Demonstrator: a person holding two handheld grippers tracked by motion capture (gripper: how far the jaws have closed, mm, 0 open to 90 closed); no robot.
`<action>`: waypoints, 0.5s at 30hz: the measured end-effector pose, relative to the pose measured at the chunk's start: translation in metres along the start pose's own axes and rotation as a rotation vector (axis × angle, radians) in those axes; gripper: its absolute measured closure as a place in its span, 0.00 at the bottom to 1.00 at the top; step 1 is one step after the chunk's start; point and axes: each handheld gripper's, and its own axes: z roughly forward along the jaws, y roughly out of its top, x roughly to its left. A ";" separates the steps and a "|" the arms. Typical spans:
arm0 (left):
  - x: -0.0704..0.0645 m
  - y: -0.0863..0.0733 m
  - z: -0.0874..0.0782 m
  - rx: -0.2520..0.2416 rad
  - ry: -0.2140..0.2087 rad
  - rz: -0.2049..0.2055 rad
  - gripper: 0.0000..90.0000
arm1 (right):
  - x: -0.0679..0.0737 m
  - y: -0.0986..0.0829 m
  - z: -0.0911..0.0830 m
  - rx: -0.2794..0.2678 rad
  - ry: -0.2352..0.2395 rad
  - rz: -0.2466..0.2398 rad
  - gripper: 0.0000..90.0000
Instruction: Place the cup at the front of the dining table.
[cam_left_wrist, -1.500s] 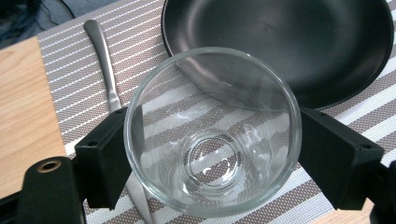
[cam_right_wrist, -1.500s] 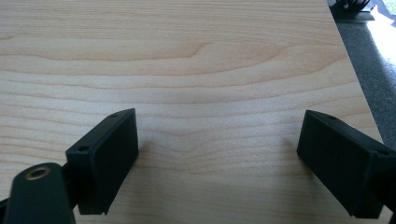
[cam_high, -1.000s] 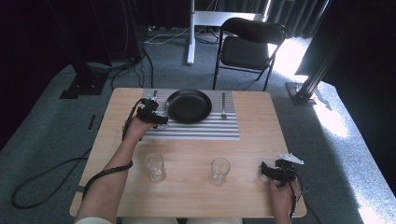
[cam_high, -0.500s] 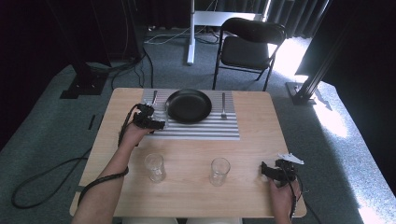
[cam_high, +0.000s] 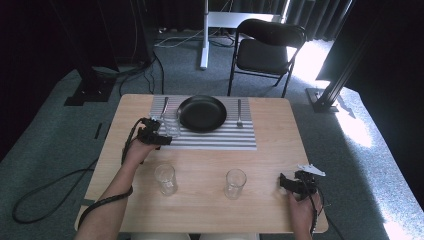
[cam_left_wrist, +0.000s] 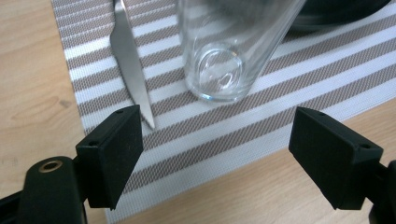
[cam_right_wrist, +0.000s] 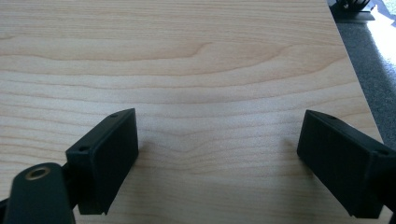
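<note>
Pale wooden table (cam_high: 200, 200), grey carpet around it, a black folding chair (cam_high: 265, 50) beyond the far edge.

Far left: my left gripper (cam_high: 159, 138) sits at the near left corner of the grey-and-white striped woven placemat (cam_high: 220, 140). Its jaws are spread wide and hold nothing. In the left gripper view, the clear straight-sided drinking glass (cam_left_wrist: 229, 51) stands upright on the placemat, dead ahead between the two jaws and just beyond their tips, not touching either. A silver table knife (cam_left_wrist: 128, 65) lies flat just to the glass's left in that view, blade tip pointing back at me. The round black plate (cam_high: 202, 113) is immediately behind and right of the glass.

Judgement: the glass's long axis is vertical and it lies straight forward of the left gripper, so any re-grasp needs only a short forward push; the left jaw would pass close to the knife tip.

Middle: two more clear empty tumblers on bare wood, one left (cam_high: 165, 179), one right (cam_high: 235, 183). A silver fork (cam_high: 239, 112) lies right of the plate.

Far right: my right gripper (cam_high: 295, 184) rests near the table's near right corner, jaws wide apart over bare wood, gripping nothing. The left is far nearer the glass.
</note>
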 end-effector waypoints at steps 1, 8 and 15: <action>0.000 -0.002 0.000 0.001 0.005 0.005 0.20 | 0.000 0.000 0.000 0.000 0.000 0.000 0.13; 0.007 -0.015 -0.004 0.005 0.011 -0.003 0.20 | 0.000 0.000 0.000 0.000 0.000 0.000 0.13; 0.013 -0.029 -0.012 -0.006 0.017 -0.023 0.20 | 0.000 0.000 0.000 0.000 0.000 0.000 0.13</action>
